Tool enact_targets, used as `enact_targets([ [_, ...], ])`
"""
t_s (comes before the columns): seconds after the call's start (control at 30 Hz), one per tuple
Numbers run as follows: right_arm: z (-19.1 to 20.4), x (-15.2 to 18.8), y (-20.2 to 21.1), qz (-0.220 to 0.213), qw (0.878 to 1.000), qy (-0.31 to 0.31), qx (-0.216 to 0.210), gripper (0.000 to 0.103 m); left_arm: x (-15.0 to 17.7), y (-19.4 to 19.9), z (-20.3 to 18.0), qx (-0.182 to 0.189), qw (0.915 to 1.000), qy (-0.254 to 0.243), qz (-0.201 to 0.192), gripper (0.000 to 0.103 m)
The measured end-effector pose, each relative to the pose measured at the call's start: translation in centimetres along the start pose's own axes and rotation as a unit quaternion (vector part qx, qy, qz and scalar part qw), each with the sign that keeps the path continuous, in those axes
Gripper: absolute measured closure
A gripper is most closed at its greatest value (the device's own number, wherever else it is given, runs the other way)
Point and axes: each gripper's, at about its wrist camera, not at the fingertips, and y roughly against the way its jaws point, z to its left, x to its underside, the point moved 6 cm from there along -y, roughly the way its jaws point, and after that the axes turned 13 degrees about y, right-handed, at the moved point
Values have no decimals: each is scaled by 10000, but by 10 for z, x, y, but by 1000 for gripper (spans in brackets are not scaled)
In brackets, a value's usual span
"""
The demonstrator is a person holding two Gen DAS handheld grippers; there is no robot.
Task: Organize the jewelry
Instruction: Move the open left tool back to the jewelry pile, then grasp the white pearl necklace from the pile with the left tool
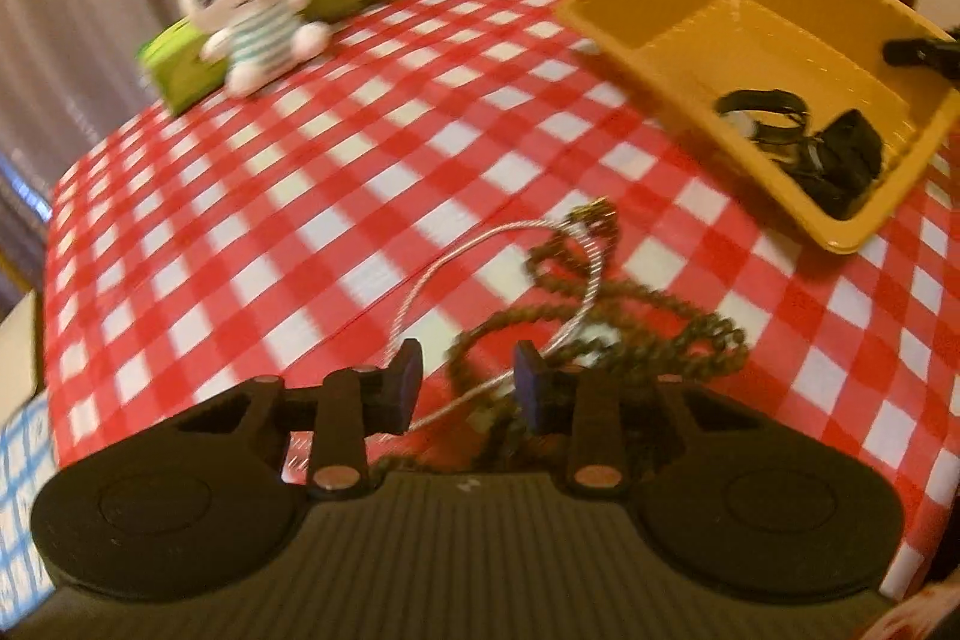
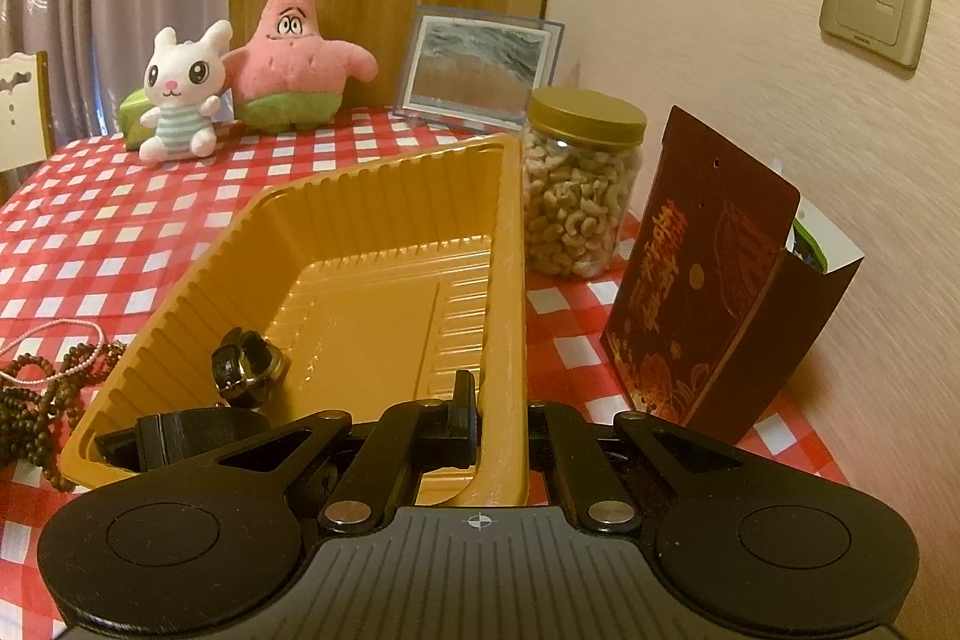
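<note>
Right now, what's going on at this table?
A person is sorting jewelry with two handheld grippers. The right gripper is shut on the near wall of the yellow tray, which already holds watches. The left gripper, jaws partly open, is down over the tangle of brown bead strands and a silvery chain on the checkered cloth; nothing is gripped yet.

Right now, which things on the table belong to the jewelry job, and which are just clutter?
Job: bead necklace, thin pale necklace, yellow tray, watches inside it.
Clutter: white bunny toy, pink star toy, picture frame, nut jar, dark red box.
</note>
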Motion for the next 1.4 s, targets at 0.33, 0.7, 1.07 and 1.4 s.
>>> enact_targets([
  [0.33,-1,0,0,1,10000,1,-3,100,-3,-26,-35,276,9971,-596,385,81],
  [0.7,0,0,0,4,10000,-9,-4,99,-8,-35,-37,366,9967,-600,410,103],
  [1.07,0,0,1,3,10000,-6,-6,99,-43,12,-3,543,9970,492,-232,103],
  [1.4,-1,0,2,7,10000,-23,-6,99,-24,-4,-27,443,9976,-478,234,94],
])
